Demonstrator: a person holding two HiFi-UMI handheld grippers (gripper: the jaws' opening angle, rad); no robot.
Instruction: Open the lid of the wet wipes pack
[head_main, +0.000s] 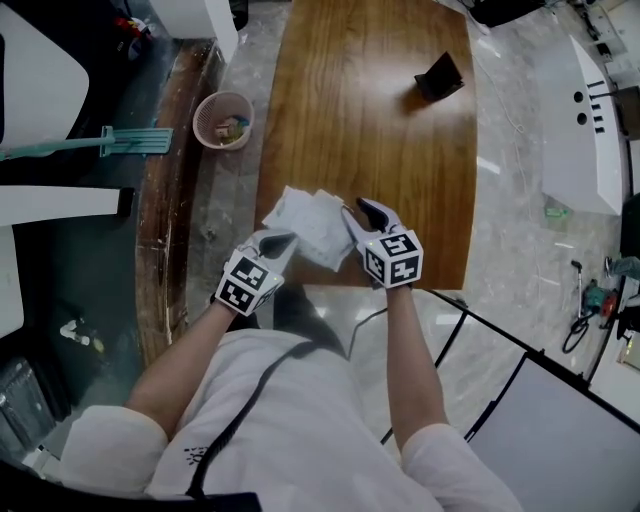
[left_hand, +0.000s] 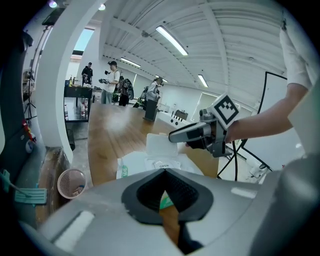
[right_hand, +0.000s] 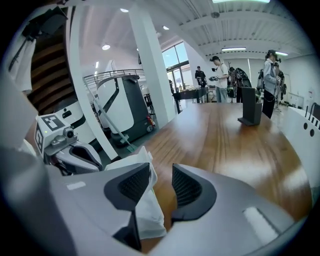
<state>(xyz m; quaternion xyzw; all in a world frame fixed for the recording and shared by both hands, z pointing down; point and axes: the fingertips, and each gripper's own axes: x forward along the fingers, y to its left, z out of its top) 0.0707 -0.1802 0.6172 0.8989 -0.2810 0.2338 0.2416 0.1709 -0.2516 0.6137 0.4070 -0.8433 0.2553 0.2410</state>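
1. Wooden counter (head_main: 370, 150), seen from above, on a pale stone floor; one black stand (head_main: 440, 77) sits toward its 1 o'clock corner.
2. One wet wipes pack (head_main: 310, 225) is at the counter's 6 o'clock edge, between the two tongs. One white rectangular flap (left_hand: 162, 145) stands raised on it.
3. Left tongs (head_main: 280, 243), at the pack's 8 o'clock corner, are closed tip to tip on the pack's edge.
4. Right tongs (head_main: 362, 208), at the pack's 3 o'clock side, stand half apart. A white fold of the pack lies against one pad and the other pad is clear.
5. One pink basket (head_main: 223, 120) stands on the floor at 10 o'clock from the pack, with one teal mop (head_main: 100, 145) just beside it at 9 o'clock.
6. Three persons (right_hand: 220, 77) stand beyond the counter's far end.
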